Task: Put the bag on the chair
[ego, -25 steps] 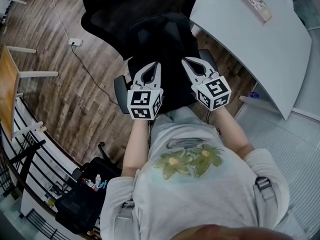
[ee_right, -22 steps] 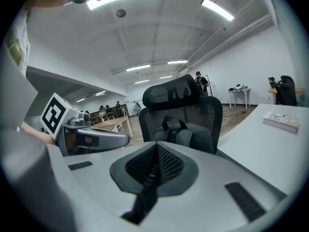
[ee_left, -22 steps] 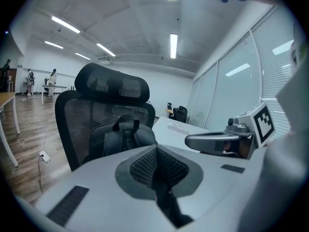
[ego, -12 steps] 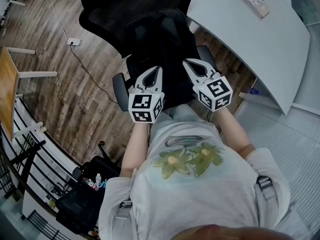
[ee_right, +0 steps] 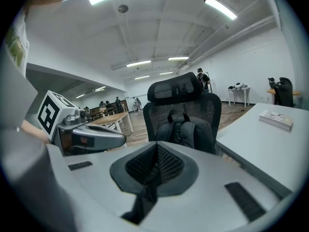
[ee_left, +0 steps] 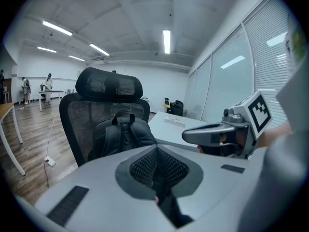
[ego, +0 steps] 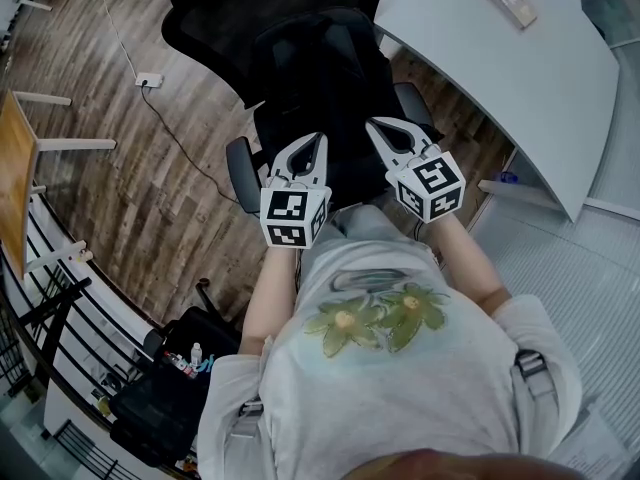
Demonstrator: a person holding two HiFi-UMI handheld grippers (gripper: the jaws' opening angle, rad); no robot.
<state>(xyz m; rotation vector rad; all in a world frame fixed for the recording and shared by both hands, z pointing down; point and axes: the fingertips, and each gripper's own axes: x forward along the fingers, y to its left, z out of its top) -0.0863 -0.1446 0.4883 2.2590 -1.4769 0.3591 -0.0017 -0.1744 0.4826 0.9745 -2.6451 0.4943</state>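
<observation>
Already upright on the chair (ego: 215, 18), the bag (ego: 320, 83).

Your black bag (ego: 320, 83) stands upright on the seat of the black mesh chair (ego: 212, 23), leaning against its backrest, handle up.

Person wore a pale grey short-sleeved T-shirt (ego: 400, 388); a green leaf print (ego: 375, 318) with yellow centres marked the chest; dark strap buckles (ego: 528, 366) showed at 4 and 8 o'clock of the head view. Left gripper (ego: 312, 143) and right gripper (ego: 378, 125) had light grey shells; each bore a black-and-white marker cube (ego: 293, 218) at its 6 o'clock end; pads (ee_left: 145, 166) were black and cross-hatched.
</observation>
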